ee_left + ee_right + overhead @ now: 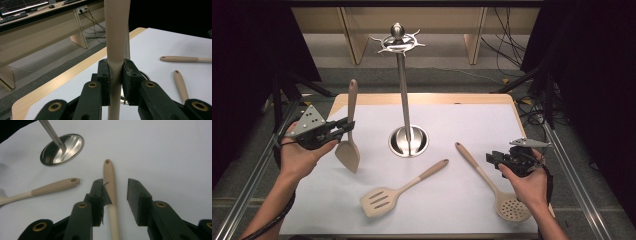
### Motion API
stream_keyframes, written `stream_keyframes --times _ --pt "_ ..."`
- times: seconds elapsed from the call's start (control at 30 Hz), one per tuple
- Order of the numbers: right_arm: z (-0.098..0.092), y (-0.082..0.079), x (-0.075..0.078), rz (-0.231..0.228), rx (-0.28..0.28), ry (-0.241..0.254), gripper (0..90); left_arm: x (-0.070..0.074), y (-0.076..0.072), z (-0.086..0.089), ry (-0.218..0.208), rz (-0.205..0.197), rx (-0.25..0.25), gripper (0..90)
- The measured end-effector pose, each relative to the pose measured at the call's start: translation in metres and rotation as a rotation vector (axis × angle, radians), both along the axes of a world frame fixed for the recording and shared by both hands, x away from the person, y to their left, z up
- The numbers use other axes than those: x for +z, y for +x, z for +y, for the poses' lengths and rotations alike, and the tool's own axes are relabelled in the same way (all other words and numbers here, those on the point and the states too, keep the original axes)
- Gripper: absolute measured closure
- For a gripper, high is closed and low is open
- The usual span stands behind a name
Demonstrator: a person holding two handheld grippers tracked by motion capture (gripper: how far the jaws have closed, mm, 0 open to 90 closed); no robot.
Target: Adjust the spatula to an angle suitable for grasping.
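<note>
The spatula (348, 150) hung upright above the white surface (452, 125), handle clamped between the left gripper's (343, 128) fingers (103, 82). The right gripper (115, 195) hovered with fingers apart over the skimmer's (492, 182) handle. A slotted turner (398, 191) lay near the metal stand (404, 100).

The middle of the table (472, 120) is blocked by the upright utensil stand (404, 95). The near half is crossed by the slotted turner (399, 191) and the skimmer (492, 182); open cloth is left between them and along the far right.
</note>
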State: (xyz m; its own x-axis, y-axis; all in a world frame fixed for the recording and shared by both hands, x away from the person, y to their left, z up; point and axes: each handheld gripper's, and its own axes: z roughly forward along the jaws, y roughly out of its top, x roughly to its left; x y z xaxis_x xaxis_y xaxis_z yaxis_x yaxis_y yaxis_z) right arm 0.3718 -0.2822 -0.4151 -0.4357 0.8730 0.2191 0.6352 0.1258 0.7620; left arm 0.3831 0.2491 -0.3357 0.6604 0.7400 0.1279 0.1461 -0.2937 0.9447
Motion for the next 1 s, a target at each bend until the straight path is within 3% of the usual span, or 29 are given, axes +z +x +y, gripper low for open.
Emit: stream_keyframes --times 0.13,0.33,0.5,1.0 --pt "0.001 0.0 0.0 0.004 -0.003 -0.007 67.1 0.003 0.001 -0.002 -0.018 0.005 -0.005 77.2" --pt "0.001 0.001 0.0 -0.01 0.009 0.013 67.0 0.008 0.002 -0.006 -0.016 0.004 -0.024 77.2" --pt "0.002 0.001 0.001 0.001 0.001 -0.007 67.1 0.011 0.006 -0.008 -0.006 -0.002 -0.037 77.2" --pt "0.002 0.001 0.002 -0.007 0.006 0.012 67.1 0.022 0.015 -0.013 -0.024 0.014 -0.064 77.2"
